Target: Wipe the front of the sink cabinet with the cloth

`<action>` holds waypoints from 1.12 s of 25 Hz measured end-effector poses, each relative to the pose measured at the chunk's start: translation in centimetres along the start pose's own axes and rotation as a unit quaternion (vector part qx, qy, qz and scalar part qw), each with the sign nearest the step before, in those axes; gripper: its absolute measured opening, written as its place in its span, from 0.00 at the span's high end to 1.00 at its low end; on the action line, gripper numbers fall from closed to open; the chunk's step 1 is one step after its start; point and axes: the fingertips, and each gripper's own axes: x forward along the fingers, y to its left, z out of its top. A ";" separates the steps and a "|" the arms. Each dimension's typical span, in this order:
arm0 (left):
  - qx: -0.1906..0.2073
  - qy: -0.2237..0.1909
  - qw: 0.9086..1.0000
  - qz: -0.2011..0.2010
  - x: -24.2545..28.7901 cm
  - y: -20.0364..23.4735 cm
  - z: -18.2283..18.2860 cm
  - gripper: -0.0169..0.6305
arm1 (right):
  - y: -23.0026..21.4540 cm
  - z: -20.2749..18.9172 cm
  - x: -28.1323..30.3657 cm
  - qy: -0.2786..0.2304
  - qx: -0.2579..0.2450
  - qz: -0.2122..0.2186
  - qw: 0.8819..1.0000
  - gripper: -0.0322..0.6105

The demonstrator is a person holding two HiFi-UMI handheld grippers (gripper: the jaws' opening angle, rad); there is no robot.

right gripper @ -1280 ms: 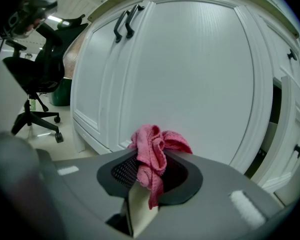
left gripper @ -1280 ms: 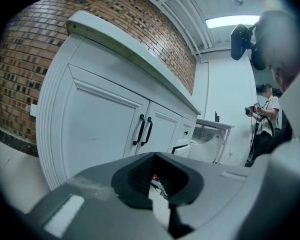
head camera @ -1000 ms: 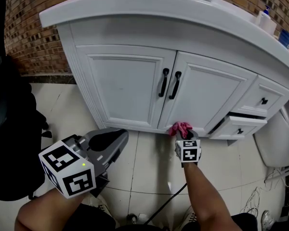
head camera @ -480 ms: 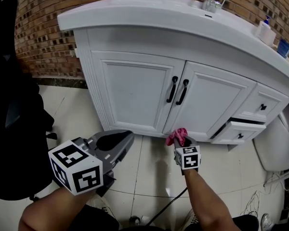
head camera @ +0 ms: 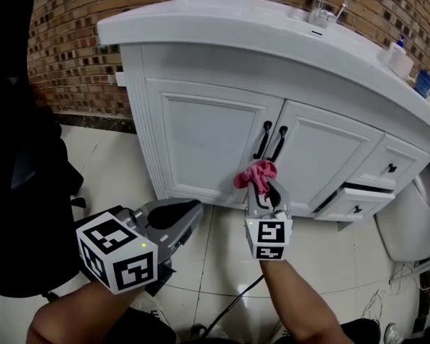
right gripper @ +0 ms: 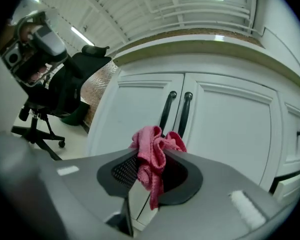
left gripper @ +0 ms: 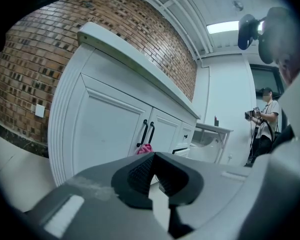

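A white sink cabinet (head camera: 215, 142) stands against a brick wall, with two doors and black handles (head camera: 271, 143). My right gripper (head camera: 260, 183) is shut on a bunched pink cloth (head camera: 254, 173), held up in front of the lower part of the door handles. In the right gripper view the pink cloth (right gripper: 153, 156) bulges out between the jaws, just short of the cabinet doors (right gripper: 140, 114). My left gripper (head camera: 190, 213) hangs low at the left over the floor, shut with nothing in it. In the left gripper view its jaws meet, the cabinet (left gripper: 100, 129) beyond them.
A black office chair (head camera: 14, 163) stands at the left. A small drawer (head camera: 355, 203) at the cabinet's lower right is pulled partly out. A tap (head camera: 321, 6) and bottles (head camera: 401, 59) sit on the countertop. A white toilet (head camera: 408, 228) is at the right. A person (left gripper: 262, 119) stands far off.
My right gripper has risen with the pink cloth from near the cabinet's base up to the foot of the door handles. The left gripper has stayed low at the left.
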 end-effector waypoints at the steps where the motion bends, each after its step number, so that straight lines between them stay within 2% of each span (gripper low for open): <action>1: 0.000 0.000 1.000 0.001 -0.1 0.1 -0.1 0.97 | -0.1 0.2 0.1 -0.002 0.003 -0.004 1.000 0.79; 5: -0.005 0.000 1.000 0.008 -0.5 0.8 -0.1 0.97 | -1.1 0.1 1.0 -0.001 0.026 -0.017 1.000 0.79; 14: -0.011 0.001 1.000 0.016 -0.7 1.6 -0.5 0.97 | -1.9 0.0 2.5 -0.022 0.055 -0.013 0.998 0.80; 17: -0.013 -0.001 1.000 0.014 -0.8 1.7 -0.4 0.97 | -1.8 -0.4 2.5 -0.027 0.050 -0.016 0.998 0.80; 21: -0.013 -0.001 1.000 0.009 -0.9 1.5 -0.3 0.97 | -1.2 -2.0 2.5 -0.008 0.040 -0.012 0.999 0.80; 28: -0.017 -0.003 1.000 0.009 -0.9 1.9 -0.2 0.97 | 0.3 -7.1 2.8 0.043 0.033 -0.001 0.999 0.80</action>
